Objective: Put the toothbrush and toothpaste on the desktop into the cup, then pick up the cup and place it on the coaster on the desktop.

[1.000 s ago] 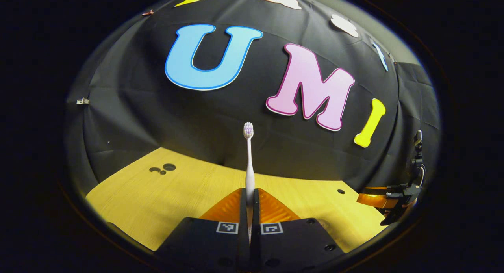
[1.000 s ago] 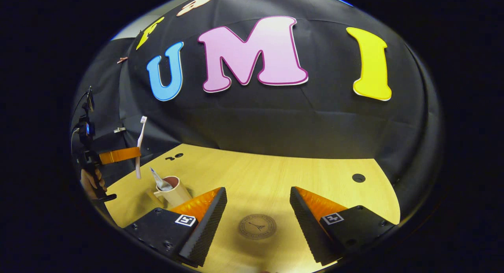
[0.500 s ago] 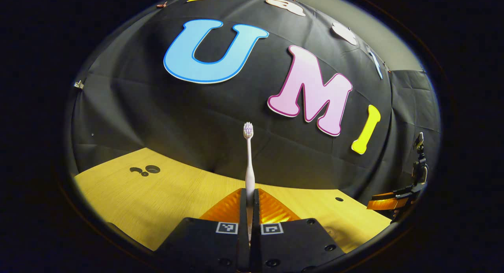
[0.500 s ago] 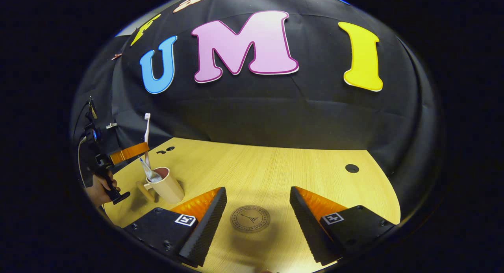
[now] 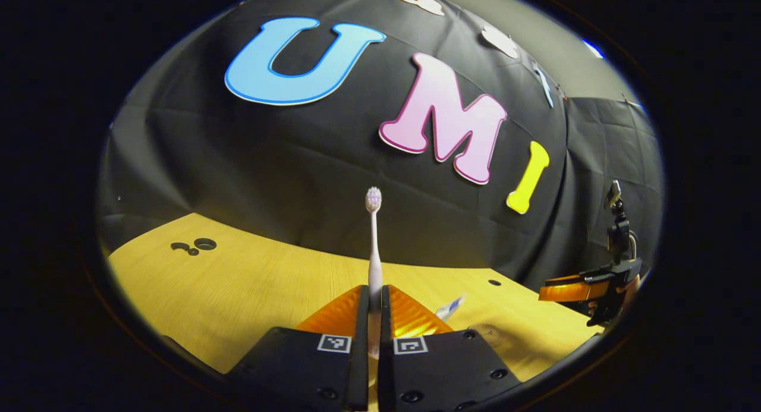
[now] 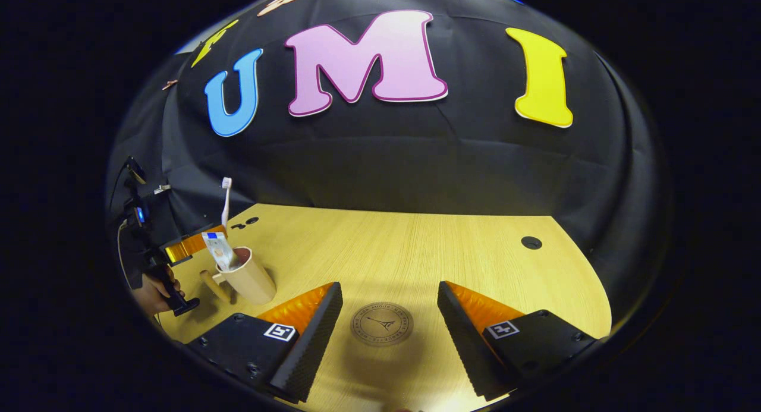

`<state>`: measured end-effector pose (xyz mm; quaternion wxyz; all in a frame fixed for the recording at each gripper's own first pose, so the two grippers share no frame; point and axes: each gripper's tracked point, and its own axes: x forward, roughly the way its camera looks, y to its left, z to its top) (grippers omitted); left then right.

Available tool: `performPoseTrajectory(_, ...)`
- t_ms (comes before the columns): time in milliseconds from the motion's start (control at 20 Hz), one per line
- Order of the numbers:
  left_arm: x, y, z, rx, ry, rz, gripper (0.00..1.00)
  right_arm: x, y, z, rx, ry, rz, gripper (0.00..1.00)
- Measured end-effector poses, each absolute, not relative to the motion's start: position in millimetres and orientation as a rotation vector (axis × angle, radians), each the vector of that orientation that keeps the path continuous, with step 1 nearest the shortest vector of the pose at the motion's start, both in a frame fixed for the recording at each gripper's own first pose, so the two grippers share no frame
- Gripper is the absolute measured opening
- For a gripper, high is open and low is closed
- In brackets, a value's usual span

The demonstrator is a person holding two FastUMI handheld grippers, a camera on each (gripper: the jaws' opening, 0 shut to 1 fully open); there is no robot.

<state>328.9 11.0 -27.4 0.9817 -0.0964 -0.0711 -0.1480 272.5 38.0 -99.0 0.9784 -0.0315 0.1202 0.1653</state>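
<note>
Toothbrush point(image 5: 374, 239) upright, bristles up, handle clamped between closed fingers of left gripper point(image 5: 372, 308); seen from right gripper view standing directly above cup point(image 6: 250, 276). Toothpaste point(image 6: 219, 251) already in cup, leaning out over rim. Cup on wooden desktop point(image 6: 416, 251), handle side toward left gripper. Coaster point(image 6: 381, 324) flat on desktop, between spread fingers of right gripper point(image 6: 389, 317), nothing grasped.

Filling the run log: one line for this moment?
left claw: shut on toothbrush | toothpaste: in cup | right claw: open, above coaster
</note>
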Motion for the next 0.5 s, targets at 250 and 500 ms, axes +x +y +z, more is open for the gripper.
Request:
performPoseTrajectory(250, 309, 14, -36, -0.142, -0.095, -0.286, 0.51, 270, 37, -94, -0.064, 0.231, 0.337, 0.99)
performPoseTrajectory(500, 283, 25, -32, -0.11, -0.018, -0.25, 0.96, 265, 17, -91, -0.047, 0.239, 0.321, 0.99)
